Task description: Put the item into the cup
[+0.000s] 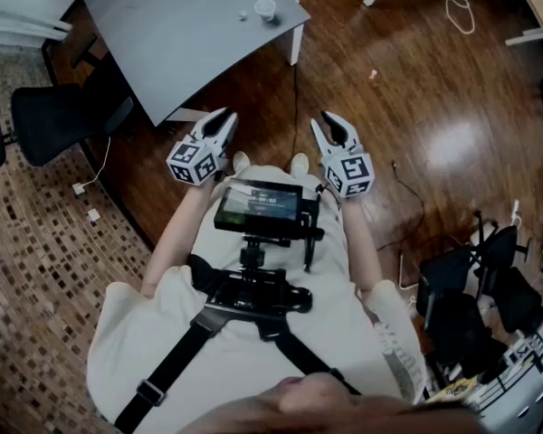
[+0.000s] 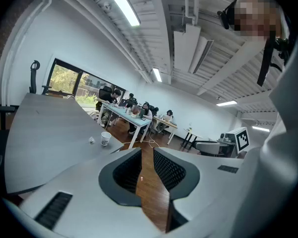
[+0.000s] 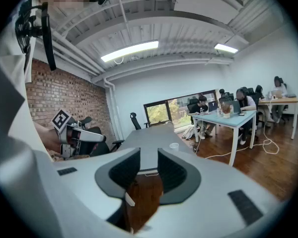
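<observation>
A small white paper cup (image 1: 265, 9) stands near the far edge of a grey table (image 1: 181, 34), with a small pale item (image 1: 242, 14) lying just left of it. The left gripper view shows the cup (image 2: 105, 139) and the item (image 2: 91, 141) far ahead on the tabletop. The right gripper view shows only the cup (image 3: 174, 145). My left gripper (image 1: 219, 125) and right gripper (image 1: 333, 127) are held side by side in front of my chest, well short of the table. Both stand open with nothing between their jaws (image 2: 147, 155) (image 3: 148, 157).
A black office chair (image 1: 59, 120) stands left of the table. Cables trail over the wooden floor (image 1: 416, 107). Black stands and gear (image 1: 475, 297) crowd the right. A small monitor rig (image 1: 258, 208) hangs on my chest. People sit at distant desks (image 2: 131, 114).
</observation>
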A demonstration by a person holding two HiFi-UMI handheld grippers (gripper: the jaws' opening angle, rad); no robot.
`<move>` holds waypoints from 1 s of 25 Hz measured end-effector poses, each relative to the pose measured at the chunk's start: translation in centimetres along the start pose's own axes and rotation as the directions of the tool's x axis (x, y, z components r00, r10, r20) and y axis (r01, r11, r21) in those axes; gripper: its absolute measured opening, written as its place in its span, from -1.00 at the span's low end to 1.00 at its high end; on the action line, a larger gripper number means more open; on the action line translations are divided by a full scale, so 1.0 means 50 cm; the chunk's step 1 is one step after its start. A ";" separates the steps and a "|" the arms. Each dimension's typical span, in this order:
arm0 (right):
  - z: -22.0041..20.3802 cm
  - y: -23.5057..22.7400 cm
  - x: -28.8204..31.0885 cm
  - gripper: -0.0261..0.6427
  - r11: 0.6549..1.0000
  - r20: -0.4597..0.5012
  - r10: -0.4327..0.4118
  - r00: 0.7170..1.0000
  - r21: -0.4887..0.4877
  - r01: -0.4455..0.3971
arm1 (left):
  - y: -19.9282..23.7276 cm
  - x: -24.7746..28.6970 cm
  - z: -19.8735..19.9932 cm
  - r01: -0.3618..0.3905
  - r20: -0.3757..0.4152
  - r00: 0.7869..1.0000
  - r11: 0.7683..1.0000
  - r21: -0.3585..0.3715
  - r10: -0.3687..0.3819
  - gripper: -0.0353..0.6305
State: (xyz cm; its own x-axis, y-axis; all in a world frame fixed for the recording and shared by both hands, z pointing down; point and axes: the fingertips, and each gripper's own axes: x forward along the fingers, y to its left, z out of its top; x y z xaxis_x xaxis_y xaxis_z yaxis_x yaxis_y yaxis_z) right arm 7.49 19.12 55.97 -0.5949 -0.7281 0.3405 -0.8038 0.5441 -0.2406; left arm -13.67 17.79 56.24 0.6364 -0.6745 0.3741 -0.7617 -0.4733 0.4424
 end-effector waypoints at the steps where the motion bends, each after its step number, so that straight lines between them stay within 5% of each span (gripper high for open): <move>1: 0.004 -0.002 -0.003 -0.56 1.000 -0.001 0.002 1.000 -0.004 -0.002 | -0.003 0.001 -0.002 -0.005 0.002 1.000 1.000 -0.001 0.005 -0.66; 14: 0.051 -0.094 -0.031 -0.56 0.996 -0.037 0.063 0.997 -0.067 -0.065 | -0.055 0.086 0.001 -0.098 0.060 0.993 0.995 -0.023 0.099 -0.66; 25: 0.072 -0.150 0.110 -0.56 0.993 -0.074 0.097 0.993 -0.054 -0.101 | 0.099 0.175 0.068 -0.152 0.049 0.987 0.988 -0.031 0.153 -0.66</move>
State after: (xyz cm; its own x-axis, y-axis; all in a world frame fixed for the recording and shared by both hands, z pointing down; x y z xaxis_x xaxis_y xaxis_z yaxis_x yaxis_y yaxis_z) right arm 10.19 9.51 56.36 -0.6676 -0.6393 0.3816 -0.7379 0.6365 -0.2247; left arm -12.28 7.66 58.93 0.5055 -0.7660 0.3971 -0.8453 -0.3474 0.4059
